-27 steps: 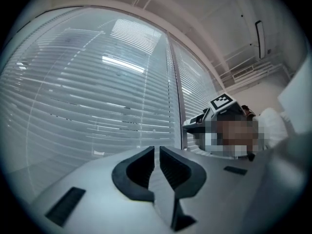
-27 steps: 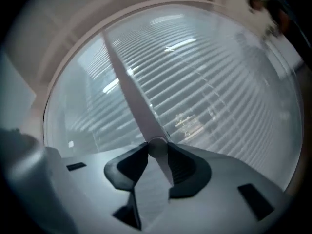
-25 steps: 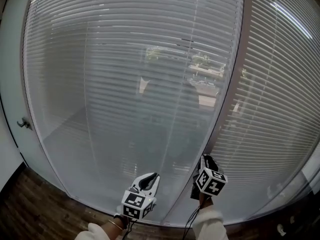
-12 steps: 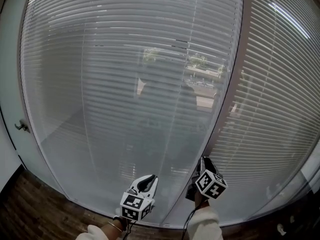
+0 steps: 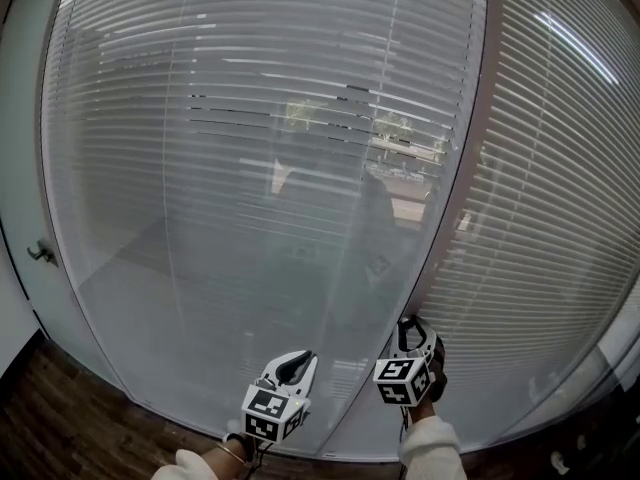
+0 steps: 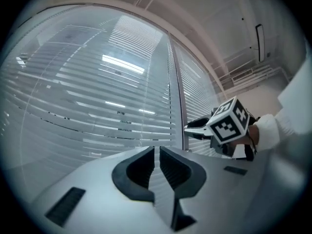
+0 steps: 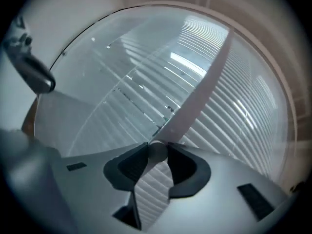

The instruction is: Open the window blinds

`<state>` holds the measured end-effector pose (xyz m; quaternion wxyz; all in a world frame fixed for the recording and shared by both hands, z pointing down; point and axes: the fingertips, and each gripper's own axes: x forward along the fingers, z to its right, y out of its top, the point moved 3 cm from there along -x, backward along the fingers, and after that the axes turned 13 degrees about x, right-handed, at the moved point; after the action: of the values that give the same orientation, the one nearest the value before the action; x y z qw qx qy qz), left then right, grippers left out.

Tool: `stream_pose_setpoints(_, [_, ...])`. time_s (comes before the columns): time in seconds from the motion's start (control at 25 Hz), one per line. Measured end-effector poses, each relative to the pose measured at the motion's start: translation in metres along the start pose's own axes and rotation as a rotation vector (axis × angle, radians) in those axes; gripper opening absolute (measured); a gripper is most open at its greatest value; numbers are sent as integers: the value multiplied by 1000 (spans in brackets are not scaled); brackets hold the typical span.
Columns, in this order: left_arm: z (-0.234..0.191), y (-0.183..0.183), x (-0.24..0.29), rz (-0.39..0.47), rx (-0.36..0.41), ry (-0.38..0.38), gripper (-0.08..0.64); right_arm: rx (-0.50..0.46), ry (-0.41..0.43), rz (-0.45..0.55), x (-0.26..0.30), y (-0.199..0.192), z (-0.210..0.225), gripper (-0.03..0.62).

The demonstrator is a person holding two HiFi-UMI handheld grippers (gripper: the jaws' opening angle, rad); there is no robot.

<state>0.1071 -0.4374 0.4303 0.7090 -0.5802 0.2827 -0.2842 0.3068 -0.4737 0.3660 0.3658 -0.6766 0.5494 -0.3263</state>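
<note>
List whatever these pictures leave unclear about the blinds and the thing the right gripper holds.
- Round knob: the head view hides it behind the right gripper. The right gripper view shows only its end, and the jaws cover its mount.
- Blinds: the top is cut off by the head view's upper edge.
- Outside beyond the slats: too dim and small in the head view, and muddled by reflections.

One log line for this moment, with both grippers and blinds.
left gripper: shut, empty | right gripper: shut on round knob | blinds: lowered
</note>
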Motion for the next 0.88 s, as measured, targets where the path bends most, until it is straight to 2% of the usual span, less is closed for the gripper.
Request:
stream_pose_setpoints(0.04, [0, 0, 0, 0, -1, 1, 20, -29, -2, 1, 0, -1, 0, 126])
stream_pose_setpoints(0.08, [0, 0, 0, -1, 0, 2, 20, 11, 5, 5, 0, -1, 1, 126])
stream_pose_setpoints(0.12, [1, 0, 0, 0, 1, 3, 20, 118, 17, 12, 0, -1, 3, 126])
stream_pose_setpoints(0.2, [3, 1, -1, 1, 2, 3, 20, 475, 41, 40, 1, -5, 11, 126])
stream_pose_setpoints(0.36, [3, 5, -3, 8, 10, 7, 20, 1314, 83, 100, 4, -19, 21, 124])
stream_pose_setpoints(0.4, [2, 5, -4, 9, 12, 10, 20, 1459, 93, 109, 5, -21, 22, 126])
stream_pose_setpoints(0.44, [1, 6, -5, 10, 12, 13, 20, 1534, 103, 110, 6, -22, 23, 126])
stream_pose_setpoints(0.48, [1, 7, -6, 11, 13, 15, 21, 1539, 112, 104, 6, -23, 24, 126])
stream_pose_setpoints(0.52, [1, 7, -7, 11, 15, 16, 20, 1488, 123, 95, 7, -22, 25, 126])
stream_pose_setpoints(0.64, [-3, 4, -12, 6, 17, 22, 20, 1181, 141, 48, 8, -19, 19, 126])
stream_pose_setpoints(0.72, [-4, 2, -11, 4, 15, 22, 20, 886, 120, 8, 10, -18, 13, 126])
stream_pose_setpoints(0.88, [0, 2, -11, 3, 18, 8, 20, 180, 7, 15, 3, -10, 2, 126])
